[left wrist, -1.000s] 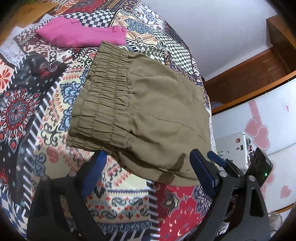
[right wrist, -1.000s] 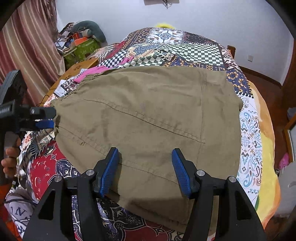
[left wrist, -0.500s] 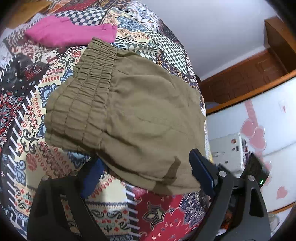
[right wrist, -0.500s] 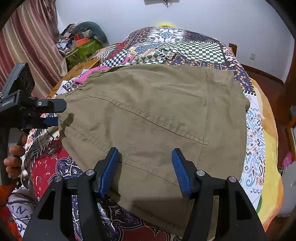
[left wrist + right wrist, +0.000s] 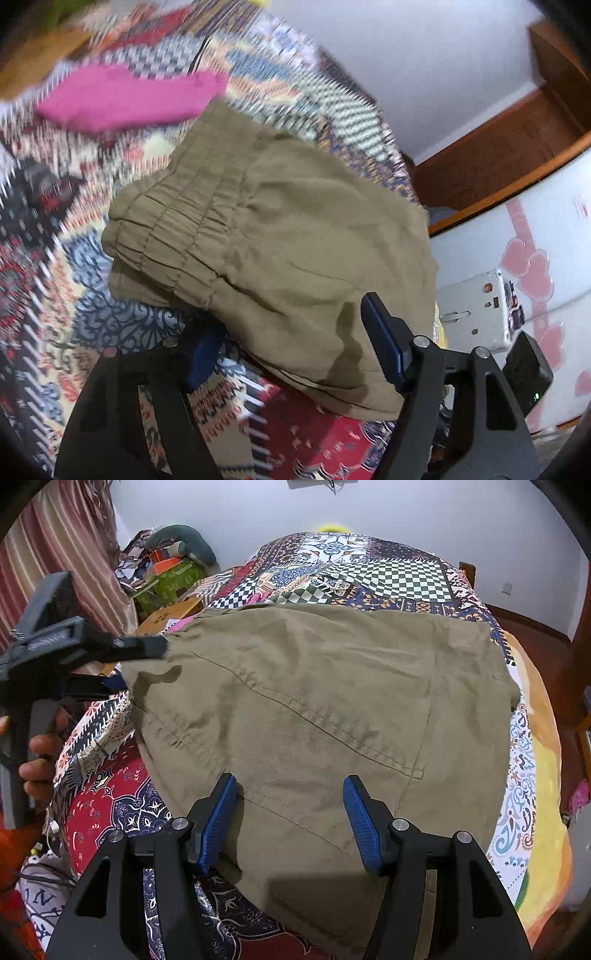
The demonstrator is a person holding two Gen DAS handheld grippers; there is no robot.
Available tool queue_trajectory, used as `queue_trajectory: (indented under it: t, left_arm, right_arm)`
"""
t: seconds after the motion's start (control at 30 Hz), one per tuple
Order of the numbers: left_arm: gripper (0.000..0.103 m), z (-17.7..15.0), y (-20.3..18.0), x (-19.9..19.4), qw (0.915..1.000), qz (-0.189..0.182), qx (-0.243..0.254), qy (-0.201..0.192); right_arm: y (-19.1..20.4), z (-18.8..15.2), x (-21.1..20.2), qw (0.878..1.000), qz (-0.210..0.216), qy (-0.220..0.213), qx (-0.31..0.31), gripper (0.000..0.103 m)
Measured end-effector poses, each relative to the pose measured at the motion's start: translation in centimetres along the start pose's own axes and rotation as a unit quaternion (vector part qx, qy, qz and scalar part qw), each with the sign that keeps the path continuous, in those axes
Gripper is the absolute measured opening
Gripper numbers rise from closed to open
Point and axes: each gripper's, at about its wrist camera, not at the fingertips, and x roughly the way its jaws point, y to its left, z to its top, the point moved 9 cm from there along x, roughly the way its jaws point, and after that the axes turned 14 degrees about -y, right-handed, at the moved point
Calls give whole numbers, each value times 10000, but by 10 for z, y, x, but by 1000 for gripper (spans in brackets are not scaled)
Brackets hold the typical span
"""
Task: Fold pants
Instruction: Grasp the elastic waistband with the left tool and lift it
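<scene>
Closing around the pants (image 5: pixel 295 236) edge — left gripper (image 5: pixel 291 350); right gripper (image 5: pixel 291 819) fingers apart.

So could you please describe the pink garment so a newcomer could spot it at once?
Start at the patchwork bedspread. Beyond the gathered waistband of the olive pants lies the pink garment, the only plain bright magenta piece there.

A home bedroom, bed under a patchwork bedspread (image 5: pixel 406 579) filled mid-frame, striped curtain (image 5: pixel 55 554) hung upper left, heart-decorated fridge (image 5: pixel 535 251) stood at right.
</scene>
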Motion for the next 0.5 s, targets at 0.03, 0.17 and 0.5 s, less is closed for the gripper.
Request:
queue_trajectory:
  t: [0.03, 0.17, 0.5]
  left_arm:
    - [72, 1, 3, 1, 9999, -56, -84, -13]
    - [72, 10, 4, 8, 9997, -143, -221, -3]
    - [30, 27, 12, 37, 9998, 160, -151, 32]
  right_arm:
    - [0, 0, 0, 10000, 6, 1, 5, 56]
    - [-2, 0, 1, 10000, 47, 11, 44, 56]
    - [-4, 0, 3, 9999, 94, 28, 104, 56]
